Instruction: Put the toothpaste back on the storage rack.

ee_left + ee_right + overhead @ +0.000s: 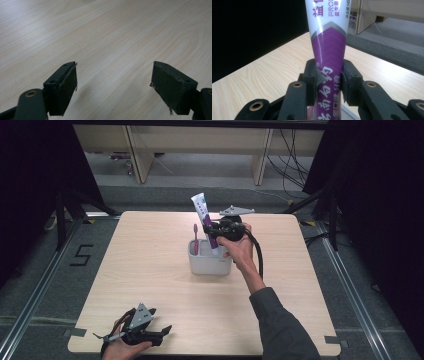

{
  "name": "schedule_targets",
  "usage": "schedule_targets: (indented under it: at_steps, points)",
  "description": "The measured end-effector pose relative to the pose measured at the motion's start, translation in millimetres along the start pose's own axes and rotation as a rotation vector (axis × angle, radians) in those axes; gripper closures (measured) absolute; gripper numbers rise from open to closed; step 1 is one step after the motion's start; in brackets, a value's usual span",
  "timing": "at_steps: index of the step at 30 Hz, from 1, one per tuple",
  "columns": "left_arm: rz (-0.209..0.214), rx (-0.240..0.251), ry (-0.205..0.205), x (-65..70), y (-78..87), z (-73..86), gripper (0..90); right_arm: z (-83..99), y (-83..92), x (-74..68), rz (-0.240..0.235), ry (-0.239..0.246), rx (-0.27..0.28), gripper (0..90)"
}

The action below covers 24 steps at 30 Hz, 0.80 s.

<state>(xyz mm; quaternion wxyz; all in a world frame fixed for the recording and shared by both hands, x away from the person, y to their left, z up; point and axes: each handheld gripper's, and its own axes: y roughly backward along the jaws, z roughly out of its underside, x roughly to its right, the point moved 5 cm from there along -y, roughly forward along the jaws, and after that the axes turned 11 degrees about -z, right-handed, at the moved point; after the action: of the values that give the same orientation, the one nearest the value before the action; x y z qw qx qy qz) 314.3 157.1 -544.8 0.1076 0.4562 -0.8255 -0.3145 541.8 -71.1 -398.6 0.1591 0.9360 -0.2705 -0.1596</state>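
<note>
Nearest me, at the near left corner of the table [150, 270], my left gripper [162, 332] rests low over the bare wood with its jaws spread wide and nothing between them; it has no part in the work as things stand. Farther in, near the middle of the table toward the far edge, my right gripper [212, 231] has its jaws clamped on the purple-and-white toothpaste tube [206, 220], which I hold upright with its lower end down inside the white holder [210, 262]. A pink toothbrush [196, 240] already stands in the holder's left part. I judge the job close to finished: the tube is lowered into the cup but not yet let go, so what is left is to settle it, open the jaws and draw away without tipping the holder. The table is pale wood grain, otherwise bare. Beyond it lie grey floor, loose cables, wooden furniture legs, and dark curtains at both sides.
</note>
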Motion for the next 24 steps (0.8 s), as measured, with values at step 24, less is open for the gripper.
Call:
schedule_targets:
  at_steps: [24]
  points:
    - [-0.002,0.015,0.018,1.9,-1.2,0.2,20.3,37.7,-3.2,10.1,0.054,0.008,-0.055,69.0]
